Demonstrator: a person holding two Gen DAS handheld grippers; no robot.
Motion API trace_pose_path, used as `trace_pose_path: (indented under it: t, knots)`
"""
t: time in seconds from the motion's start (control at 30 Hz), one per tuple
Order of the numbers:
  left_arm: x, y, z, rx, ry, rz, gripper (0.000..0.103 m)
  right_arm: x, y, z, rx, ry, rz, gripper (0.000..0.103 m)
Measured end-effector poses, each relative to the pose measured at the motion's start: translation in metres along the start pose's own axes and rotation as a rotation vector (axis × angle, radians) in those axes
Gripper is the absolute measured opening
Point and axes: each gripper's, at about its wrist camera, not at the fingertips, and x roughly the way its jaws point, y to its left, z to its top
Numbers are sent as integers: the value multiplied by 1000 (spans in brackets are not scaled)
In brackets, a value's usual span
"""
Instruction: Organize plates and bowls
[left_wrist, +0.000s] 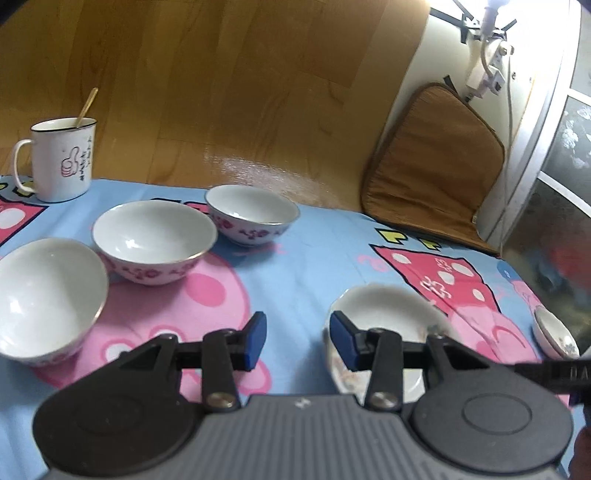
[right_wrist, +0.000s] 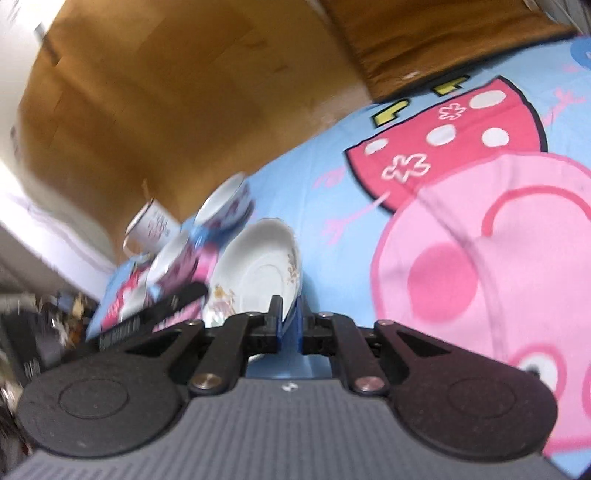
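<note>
My right gripper (right_wrist: 290, 325) pinches the white floral ceramic plate (right_wrist: 258, 266) by its rim; it may slip. My left gripper (left_wrist: 297, 341) is part-open, empty.

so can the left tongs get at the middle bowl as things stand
Probably yes. The left tongs stand open and empty over bare cloth, and the middle bowl sits ahead to their left with its near rim exposed. The bowls on either side stand close, though.
</note>
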Motion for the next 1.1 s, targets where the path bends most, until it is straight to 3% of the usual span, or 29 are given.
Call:
trace_pose_path:
  t: [0.23, 0.4, 0.53, 0.63, 0.77, 1.1]
  knots:
    - [15, -13, 0, -3, 102, -41, 36, 12, 9, 4, -104, -50, -70, 17]
    - [19, -15, 0, -34, 124, -27, 13, 14, 5, 4, -147, -71, -101, 15]
    - [7, -11, 4, -101, 114, -47, 12, 5, 12, 0, -182, -101, -108, 12]
    - [-5, -24, 8, -51, 72, -34, 11, 0, 20, -4, -237, -135, -133, 12]
    - [-13, -42, 5, 14, 41, -2, 11, -7, 15, -8, -214, -160, -124, 12]
    - [0, -85, 4, 88, 75, -28, 12, -32, -10, -16, -158, -231, -157, 12]
